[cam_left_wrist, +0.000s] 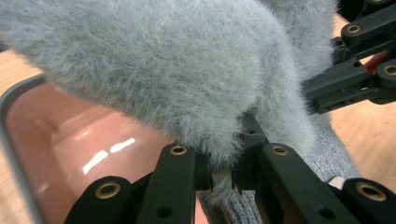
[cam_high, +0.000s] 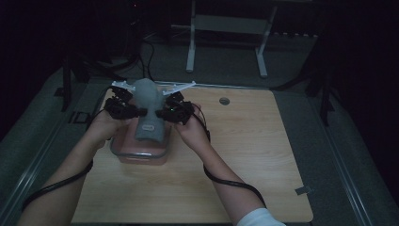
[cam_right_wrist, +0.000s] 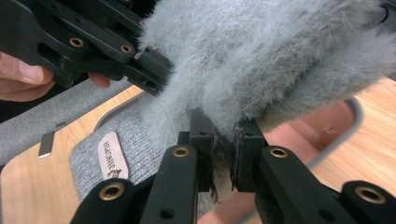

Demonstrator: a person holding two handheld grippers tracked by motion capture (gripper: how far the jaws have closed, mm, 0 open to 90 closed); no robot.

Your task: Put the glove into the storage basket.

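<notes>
A grey knit hat (cam_high: 147, 96) with a fuzzy lining is held up between both grippers above a pink container (cam_high: 123, 151) with a grey rim. My left gripper (cam_high: 135, 112) is shut on the hat's left edge, and its jaws pinch the fuzzy lining (cam_left_wrist: 222, 179). On the right edge my right gripper (cam_high: 161, 113) is shut, its jaws clamping the fuzz (cam_right_wrist: 223, 150). The hat's knit part with a pale label (cam_right_wrist: 112, 161) hangs down into the pink container (cam_right_wrist: 343, 122). The fuzzy hat (cam_left_wrist: 177, 70) hangs over the pink container (cam_left_wrist: 70, 140).
The container stands on the left half of a wooden table (cam_high: 244, 150). There is a round hole (cam_high: 224, 100) in the table's far side and a small strip of tape (cam_high: 303, 190) at its right edge. A white stand (cam_high: 190, 61) rises behind the table.
</notes>
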